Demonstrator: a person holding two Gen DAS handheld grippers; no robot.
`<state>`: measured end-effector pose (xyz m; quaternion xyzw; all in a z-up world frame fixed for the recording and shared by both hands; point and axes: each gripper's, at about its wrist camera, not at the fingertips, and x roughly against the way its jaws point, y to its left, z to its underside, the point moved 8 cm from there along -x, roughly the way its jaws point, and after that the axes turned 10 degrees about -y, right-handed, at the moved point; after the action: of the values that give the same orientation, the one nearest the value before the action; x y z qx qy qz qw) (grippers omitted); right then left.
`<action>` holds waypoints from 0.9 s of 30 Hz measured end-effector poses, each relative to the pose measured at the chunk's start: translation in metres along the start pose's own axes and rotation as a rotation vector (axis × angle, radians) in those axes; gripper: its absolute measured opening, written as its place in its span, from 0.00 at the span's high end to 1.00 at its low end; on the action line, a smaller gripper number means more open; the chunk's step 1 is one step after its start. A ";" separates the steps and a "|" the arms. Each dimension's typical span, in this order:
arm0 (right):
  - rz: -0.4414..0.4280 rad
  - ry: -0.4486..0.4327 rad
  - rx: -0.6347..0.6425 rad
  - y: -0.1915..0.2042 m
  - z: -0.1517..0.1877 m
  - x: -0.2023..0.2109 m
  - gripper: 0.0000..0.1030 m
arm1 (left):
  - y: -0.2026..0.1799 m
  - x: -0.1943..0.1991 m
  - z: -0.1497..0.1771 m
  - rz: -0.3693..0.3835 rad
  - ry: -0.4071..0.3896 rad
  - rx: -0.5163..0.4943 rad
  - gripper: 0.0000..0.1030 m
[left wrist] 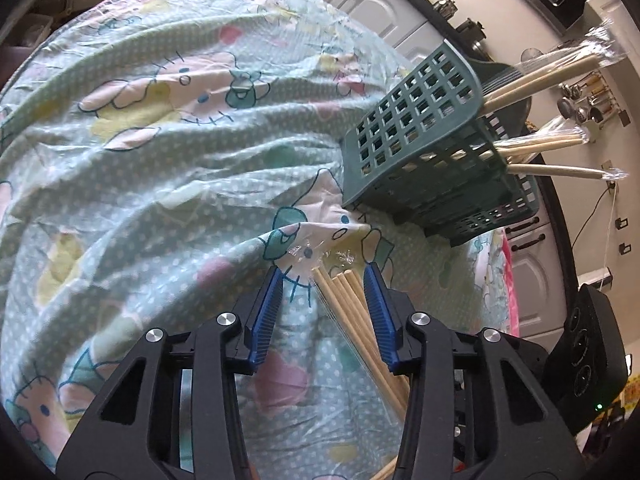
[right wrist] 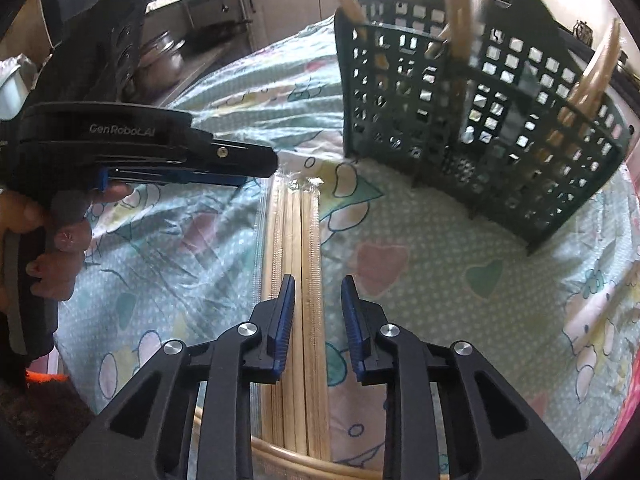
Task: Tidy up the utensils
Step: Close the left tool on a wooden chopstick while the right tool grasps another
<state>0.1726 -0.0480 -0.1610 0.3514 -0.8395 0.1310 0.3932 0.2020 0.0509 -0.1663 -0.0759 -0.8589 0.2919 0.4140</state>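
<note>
Over on the patterned cloth (left wrist: 168, 152) covering the table, a clear-wrapped pack of wooden chopsticks (right wrist: 297, 264) is lying flat, running lengthwise away from the right wrist camera. Going left to right in that view: a hand (right wrist: 48, 236) is gripping the left gripper (right wrist: 256, 174), which is coming in from the side with its tip sitting right at the far end of the pack, then the pack itself, then the right gripper (right wrist: 318, 308) straddling part of the bundle near its closer end. Its blue fingers (right wrist: 285, 312) are standing apart, with gaps showing, so they're not pressing on the sticks as far as I can see. Further right, the green slotted utensil basket (right wrist: 472, 120) is standing upright on the cloth, well apart from the pack, and it's holding several wrapped wooden-handled utensils (right wrist: 460, 12) poking out the top. From the left wrist camera, the left gripper (left wrist: 323, 280) is sitting over the pack's end (left wrist: 344, 292), fingers apart too; the sticks are lying up against the right finger while the left one is clear of them. Same basket (left wrist: 420, 140) is showing beyond, with handles (left wrist: 552, 72) sticking out toward the right.
</note>
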 end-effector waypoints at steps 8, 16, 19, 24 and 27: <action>-0.022 0.018 -0.017 -0.002 -0.010 -0.011 0.80 | 0.007 -0.012 -0.004 -0.039 0.016 -0.010 0.80; -0.036 0.032 -0.049 -0.003 -0.024 -0.023 0.80 | 0.017 -0.013 -0.006 -0.029 0.015 -0.001 0.96; -0.033 0.037 -0.058 0.000 -0.032 -0.030 0.80 | 0.021 -0.012 -0.006 -0.012 0.015 0.011 0.99; -0.019 0.040 -0.057 0.001 -0.042 -0.040 0.80 | 0.022 -0.009 -0.005 -0.002 0.015 0.011 1.00; -0.012 0.040 -0.058 0.001 -0.048 -0.046 0.80 | 0.022 -0.009 -0.005 0.012 0.021 0.018 1.00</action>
<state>0.2196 -0.0010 -0.1643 0.3422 -0.8327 0.1112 0.4209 0.2089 0.0675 -0.1828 -0.0803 -0.8513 0.3015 0.4218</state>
